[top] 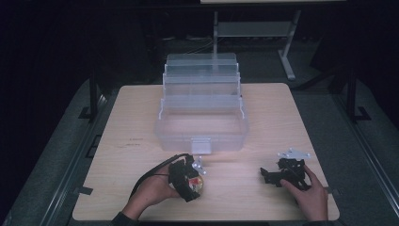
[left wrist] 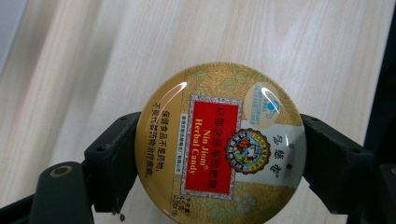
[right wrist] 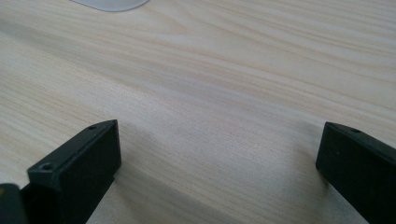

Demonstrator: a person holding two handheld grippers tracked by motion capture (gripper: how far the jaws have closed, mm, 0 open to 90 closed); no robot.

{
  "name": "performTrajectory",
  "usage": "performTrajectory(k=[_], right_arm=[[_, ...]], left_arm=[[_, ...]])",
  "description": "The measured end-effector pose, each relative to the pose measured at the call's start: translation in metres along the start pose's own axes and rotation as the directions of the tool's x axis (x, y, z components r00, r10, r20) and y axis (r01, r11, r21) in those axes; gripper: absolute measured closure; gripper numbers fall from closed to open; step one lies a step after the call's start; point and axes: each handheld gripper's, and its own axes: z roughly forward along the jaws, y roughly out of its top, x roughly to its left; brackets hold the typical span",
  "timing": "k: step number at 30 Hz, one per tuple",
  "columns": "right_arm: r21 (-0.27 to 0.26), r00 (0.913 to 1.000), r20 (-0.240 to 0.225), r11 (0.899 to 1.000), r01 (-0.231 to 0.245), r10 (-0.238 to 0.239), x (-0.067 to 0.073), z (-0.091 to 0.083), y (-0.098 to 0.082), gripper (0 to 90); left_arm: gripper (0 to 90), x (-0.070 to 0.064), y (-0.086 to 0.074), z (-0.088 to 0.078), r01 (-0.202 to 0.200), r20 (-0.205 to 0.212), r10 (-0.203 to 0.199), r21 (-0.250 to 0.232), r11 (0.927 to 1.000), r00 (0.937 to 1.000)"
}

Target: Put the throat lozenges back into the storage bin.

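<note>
A round gold candy tin (left wrist: pixel 219 144) with a red label sits between the two black jaws of my left gripper (left wrist: pixel 219 158), which is shut on its sides. In the high view the left gripper (top: pixel 188 181) holds the tin (top: pixel 196 182) just above the wooden table, near the front left. My right gripper (top: pixel 269 176) rests at the front right, a hand around it. Its jaws stand wide apart over bare wood, so the right gripper (right wrist: pixel 219 163) is open with nothing between its fingers.
A clear plastic tiered box (top: pixel 202 110) stands open at the table's middle and back, its latch facing the front edge. The wooden table (top: pixel 136 122) has bare room to the left and right of the box. A metal stand (top: pixel 287 52) is behind.
</note>
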Motion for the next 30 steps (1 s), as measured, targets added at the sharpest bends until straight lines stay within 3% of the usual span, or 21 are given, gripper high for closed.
performTrajectory(k=[15, 30], right_arm=[[0.000, 1.0000, 0.000, 1.000, -0.002, 0.002, 0.000, 0.000, 0.000, 0.0], [0.000, 1.0000, 0.000, 1.000, -0.002, 0.002, 0.000, 0.000, 0.000, 0.0]], left_arm=[[19.7, 0.005, 0.008, -0.025, 0.018, -0.012, -0.019, -0.059, 0.9981, 0.9997], [19.7, 0.010, 0.013, -0.040, 0.020, -0.013, -0.022, -0.080, 0.9966, 0.9997]])
